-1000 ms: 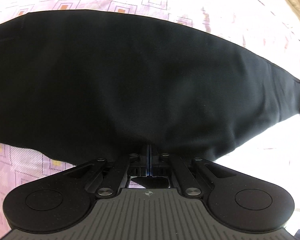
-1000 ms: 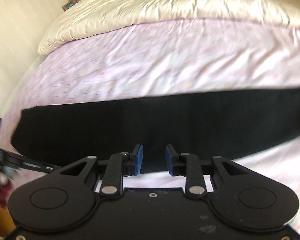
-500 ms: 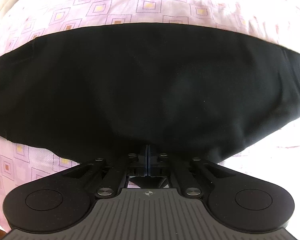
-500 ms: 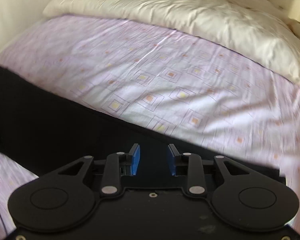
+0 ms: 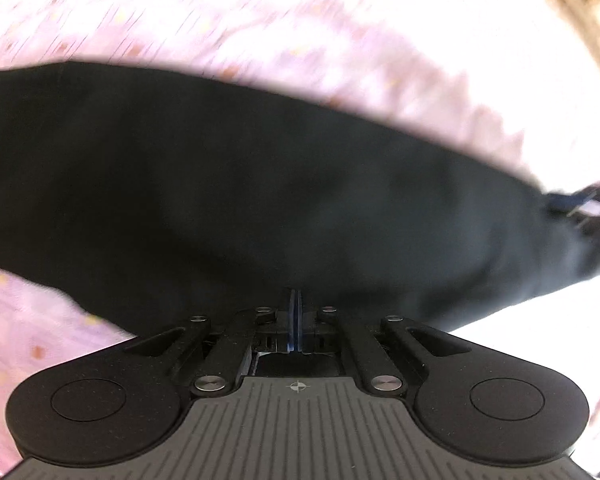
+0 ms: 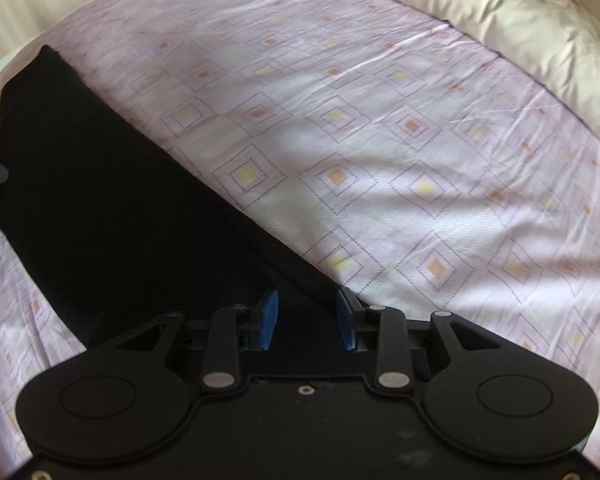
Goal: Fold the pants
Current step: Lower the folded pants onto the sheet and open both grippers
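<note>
The black pants (image 6: 112,216) lie as a long folded band on the bed (image 6: 380,168), whose pink sheet bears a pattern of dotted squares. In the right wrist view the band runs diagonally from the far left down to the near middle, with a straight, clean far edge against the sheet.

The right gripper (image 6: 307,316) points steeply down over the near end of that band. Its blue fingers (image 6: 269,318) are apart and opening, with black cloth below the gap but neither pad pressing on it. To the right and beyond lies a wide stretch of bare sheet, bounded at the far right by a rumpled cream duvet (image 6: 520,12).

In the blurred left wrist view the left gripper (image 5: 294,312) is clenched, its fingers (image 5: 291,316) pressed together on the near edge of the pants (image 5: 240,184), and the cloth puckers towards the pinch. The far edge curves across the picture with bare sheet past it. At the right end of the band the other gripper shows dimly.
</note>
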{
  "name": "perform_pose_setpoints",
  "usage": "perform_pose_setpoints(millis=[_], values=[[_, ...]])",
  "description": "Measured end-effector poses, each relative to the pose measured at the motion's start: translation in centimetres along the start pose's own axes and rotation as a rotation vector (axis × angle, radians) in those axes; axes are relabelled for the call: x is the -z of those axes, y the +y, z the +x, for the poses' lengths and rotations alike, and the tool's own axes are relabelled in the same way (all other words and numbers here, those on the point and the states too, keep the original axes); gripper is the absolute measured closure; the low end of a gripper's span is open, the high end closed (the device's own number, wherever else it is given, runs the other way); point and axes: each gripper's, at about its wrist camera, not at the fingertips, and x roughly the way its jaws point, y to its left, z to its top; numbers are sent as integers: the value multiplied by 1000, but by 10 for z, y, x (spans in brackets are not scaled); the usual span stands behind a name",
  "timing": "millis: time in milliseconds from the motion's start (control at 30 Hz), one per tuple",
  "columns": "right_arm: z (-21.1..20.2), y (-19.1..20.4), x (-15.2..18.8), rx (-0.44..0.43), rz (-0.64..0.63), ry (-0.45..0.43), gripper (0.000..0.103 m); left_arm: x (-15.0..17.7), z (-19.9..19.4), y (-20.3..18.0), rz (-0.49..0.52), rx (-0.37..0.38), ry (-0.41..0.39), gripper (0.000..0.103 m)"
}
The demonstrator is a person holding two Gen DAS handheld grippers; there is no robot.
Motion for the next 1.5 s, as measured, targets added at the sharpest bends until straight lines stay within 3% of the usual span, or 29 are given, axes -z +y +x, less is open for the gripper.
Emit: perform_pose_setpoints(millis=[167,200,233,267,367,533,700,767,833,967,1133,1367,1500], values=[[3,-10,-7,-95,-25,56,66,-15,5,-55,49,121,-16,102],[3,-9,-9,-101,-36,67,71,-17,10,-69,74,140,-8,102],[3,-8,-11,-105,-53,78,88,-18,16,-80,97,153,-1,102],[3,-6,-13,-108,-73,90,98,-19,21,-92,117,163,7,102],[-3,10,-14,-69,-171,87,100,-18,31,-123,172,194,24,102],[-20,13,-16,28,-143,-25,101,-13,45,-158,224,212,13,102],[-4,8,-13,4,-70,20,96,-20,56,-175,218,185,8,102],[-5,8,-10,29,-43,4,76,-23,63,-185,220,176,10,102],[-18,1,-5,51,57,-59,76,-27,67,-196,234,170,13,102],[-62,-27,25,76,381,-208,71,-30,80,-225,280,172,24,102],[-99,-68,97,138,721,-256,68,-26,99,-266,374,171,42,102],[-110,-106,146,299,737,-170,66,-9,128,-281,401,136,130,102],[-96,-124,170,229,846,-156,64,-7,128,-270,352,155,132,102]])
